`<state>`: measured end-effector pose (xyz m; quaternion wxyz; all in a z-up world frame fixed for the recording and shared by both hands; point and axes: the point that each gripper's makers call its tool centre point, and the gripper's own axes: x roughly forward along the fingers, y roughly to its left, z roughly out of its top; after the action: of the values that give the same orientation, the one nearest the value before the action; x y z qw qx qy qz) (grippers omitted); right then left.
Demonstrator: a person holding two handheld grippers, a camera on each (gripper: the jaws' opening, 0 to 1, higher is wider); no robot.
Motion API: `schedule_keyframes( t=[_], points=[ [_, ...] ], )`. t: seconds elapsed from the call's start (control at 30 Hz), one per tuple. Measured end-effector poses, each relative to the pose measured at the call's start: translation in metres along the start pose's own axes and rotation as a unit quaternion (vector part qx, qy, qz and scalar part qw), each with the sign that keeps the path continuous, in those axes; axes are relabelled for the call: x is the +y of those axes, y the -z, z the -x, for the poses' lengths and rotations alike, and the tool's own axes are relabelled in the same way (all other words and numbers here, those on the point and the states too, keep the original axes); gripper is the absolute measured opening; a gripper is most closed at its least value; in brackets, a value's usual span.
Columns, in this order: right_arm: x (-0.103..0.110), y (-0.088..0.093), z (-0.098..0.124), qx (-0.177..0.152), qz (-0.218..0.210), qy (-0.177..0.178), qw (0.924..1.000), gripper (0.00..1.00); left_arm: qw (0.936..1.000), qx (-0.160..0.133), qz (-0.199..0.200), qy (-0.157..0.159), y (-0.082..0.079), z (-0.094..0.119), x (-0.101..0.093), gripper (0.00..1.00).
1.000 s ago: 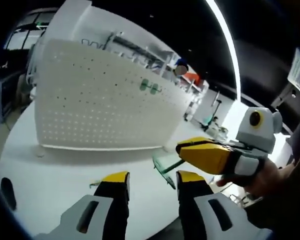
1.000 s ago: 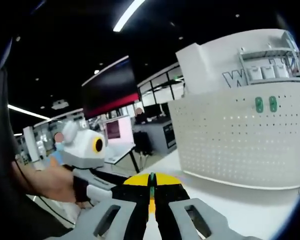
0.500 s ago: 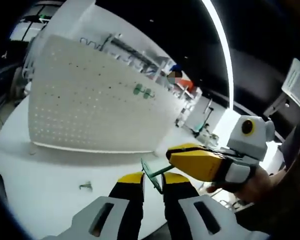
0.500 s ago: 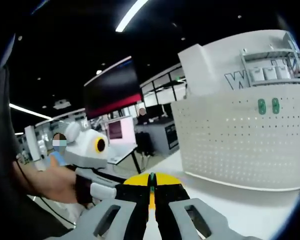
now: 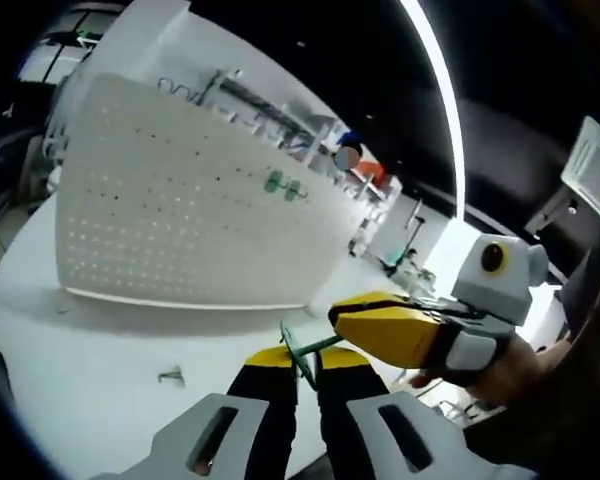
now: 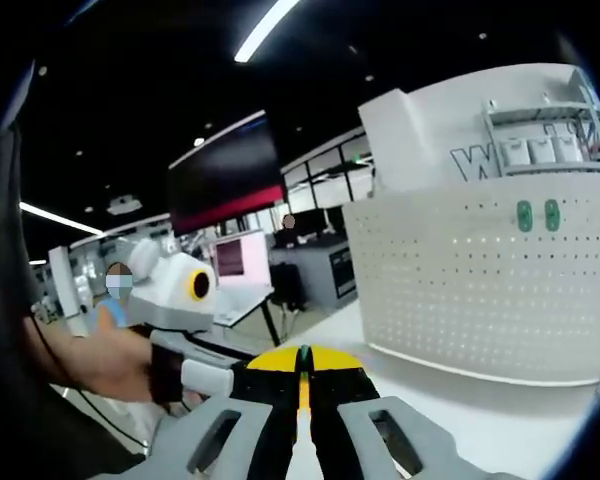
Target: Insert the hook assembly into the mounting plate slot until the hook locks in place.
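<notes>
A thin green hook point(image 5: 302, 352) is pinched between both grippers' jaws. A white perforated plate point(image 5: 190, 215) is stood upright on the bench point(image 5: 100, 350), two green pieces point(image 6: 537, 215) fixed to it.

We see our left gripper point(image 5: 300, 362) at six o'clock, jaws closed on a thin green hook assembly point(image 5: 302, 350). The right gripper point(image 5: 380, 325) (yellow-tipped) enters from three o'clock, touching it. A white perforated mounting plate point(image 5: 180, 215) stands at ten o'clock on the white table point(image 5: 90, 350).
</notes>
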<state>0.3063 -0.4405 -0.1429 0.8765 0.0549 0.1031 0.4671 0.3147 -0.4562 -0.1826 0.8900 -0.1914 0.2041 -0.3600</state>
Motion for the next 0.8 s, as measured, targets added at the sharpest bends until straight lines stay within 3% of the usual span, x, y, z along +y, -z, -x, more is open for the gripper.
schedule_keyframes(
  t=[0.33,0.47,0.8],
  points=[
    [0.0004,-0.0009,0.0016,0.002,0.011,0.005,0.9999,0.00,0.9996,0.004,-0.025,-0.009,-0.0030,0.0003,0.0002,0.04],
    [0.0003,-0.0001,0.0019,0.010,0.016,0.004,0.9998,0.01,0.9983,0.010,-0.055,-0.017,-0.0046,0.0002,0.0009,0.03],
    [-0.0016,0.0022,0.0043,0.016,-0.011,0.005,0.9998,0.03,0.9942,0.033,-0.094,-0.041,-0.0027,0.0004,0.0066,0.03]
  ],
)
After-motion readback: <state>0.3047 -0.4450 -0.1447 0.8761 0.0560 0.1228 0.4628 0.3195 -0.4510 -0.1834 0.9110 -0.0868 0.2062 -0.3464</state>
